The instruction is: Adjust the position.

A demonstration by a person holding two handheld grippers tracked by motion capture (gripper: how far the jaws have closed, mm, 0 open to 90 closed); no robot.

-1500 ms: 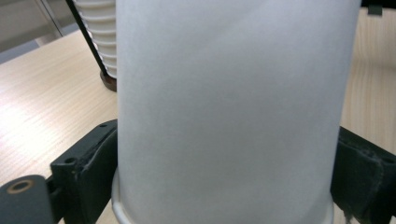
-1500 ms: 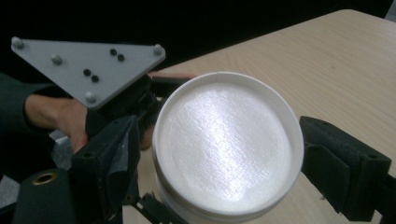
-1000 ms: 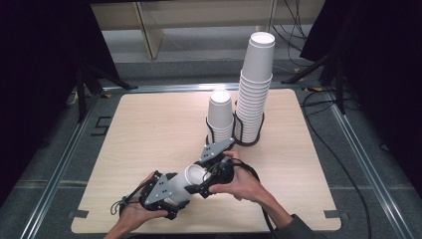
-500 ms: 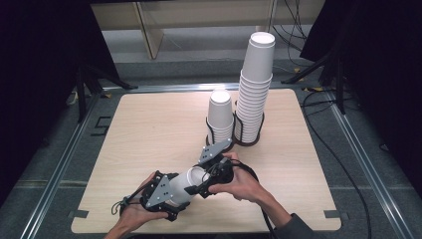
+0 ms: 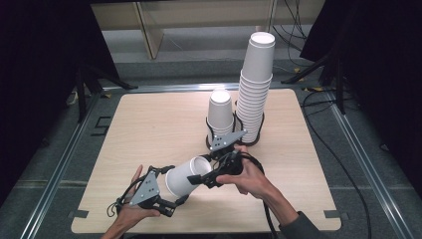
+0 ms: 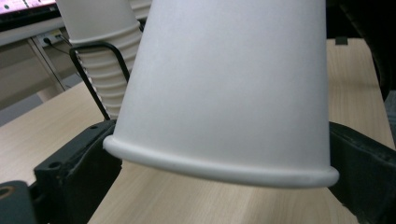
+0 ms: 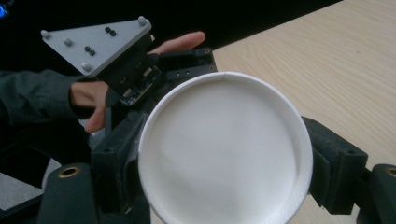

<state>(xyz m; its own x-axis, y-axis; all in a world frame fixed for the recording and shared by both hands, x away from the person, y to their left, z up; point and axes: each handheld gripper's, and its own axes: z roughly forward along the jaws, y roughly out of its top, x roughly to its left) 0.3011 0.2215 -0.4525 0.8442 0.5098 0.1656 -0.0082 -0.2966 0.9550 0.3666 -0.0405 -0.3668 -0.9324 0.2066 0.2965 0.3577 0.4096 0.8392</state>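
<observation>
A white paper cup (image 5: 185,178) lies tilted on its side low over the table's front, between my two grippers. My right gripper (image 5: 208,175) is shut on its base end; in the right gripper view the round base (image 7: 224,154) sits between both jaws. My left gripper (image 5: 170,195) is at the mouth end. In the left gripper view the rolled rim (image 6: 219,168) lies between its jaws, which have just been opening and now stand alongside it, open. A hand holds each gripper.
Beyond the cup, a tall stack of white cups (image 5: 256,84) and a shorter stack (image 5: 220,110) stand in black wire holders (image 6: 95,77) at the back middle of the wooden table (image 5: 149,124). Metal rails frame the table.
The right gripper has lifted slightly and drawn toward the stacks with the cup's base end. The left hand has stayed in place.
</observation>
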